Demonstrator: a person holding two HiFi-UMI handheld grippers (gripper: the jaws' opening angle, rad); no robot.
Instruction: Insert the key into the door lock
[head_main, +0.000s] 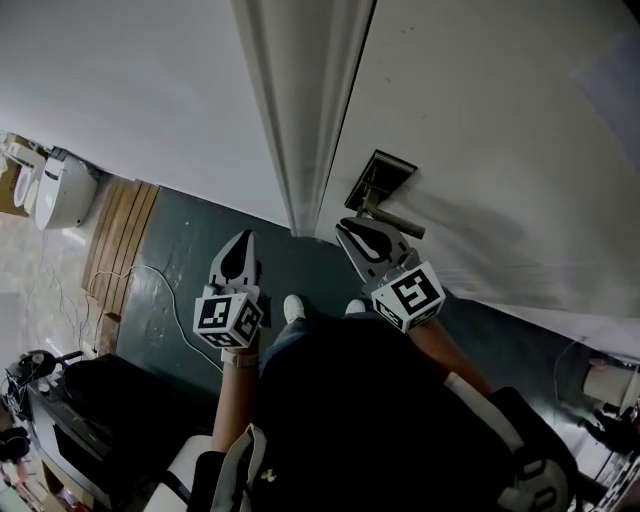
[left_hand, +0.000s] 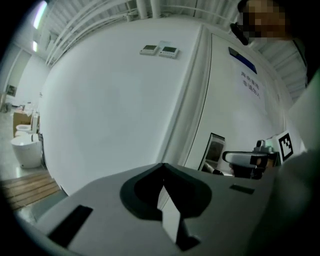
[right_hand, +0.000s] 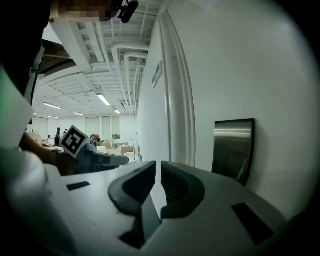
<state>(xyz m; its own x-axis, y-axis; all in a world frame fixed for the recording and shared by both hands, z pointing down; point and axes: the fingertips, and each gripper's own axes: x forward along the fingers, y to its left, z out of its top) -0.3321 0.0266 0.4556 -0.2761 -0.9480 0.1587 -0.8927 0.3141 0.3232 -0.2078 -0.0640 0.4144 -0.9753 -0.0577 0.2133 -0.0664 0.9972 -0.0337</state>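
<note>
A steel lock plate (head_main: 378, 180) with a lever handle (head_main: 398, 224) sits on the white door (head_main: 500, 130). My right gripper (head_main: 343, 224) is held just below and left of the handle, its jaws together and nothing visible between them. In the right gripper view the lock plate (right_hand: 234, 147) stands to the right of the right gripper (right_hand: 158, 165). My left gripper (head_main: 240, 238) hangs further left, in front of the wall, also shut; its own view shows the jaw tips (left_hand: 162, 166) touching, and the plate (left_hand: 215, 150) off to the right. No key shows in any view.
The door frame (head_main: 300, 120) runs between wall and door. A toilet (head_main: 60, 190) and wooden slats (head_main: 115, 230) lie at the far left. A cable (head_main: 150, 290) crosses the dark green floor. A black case (head_main: 90, 400) sits at lower left.
</note>
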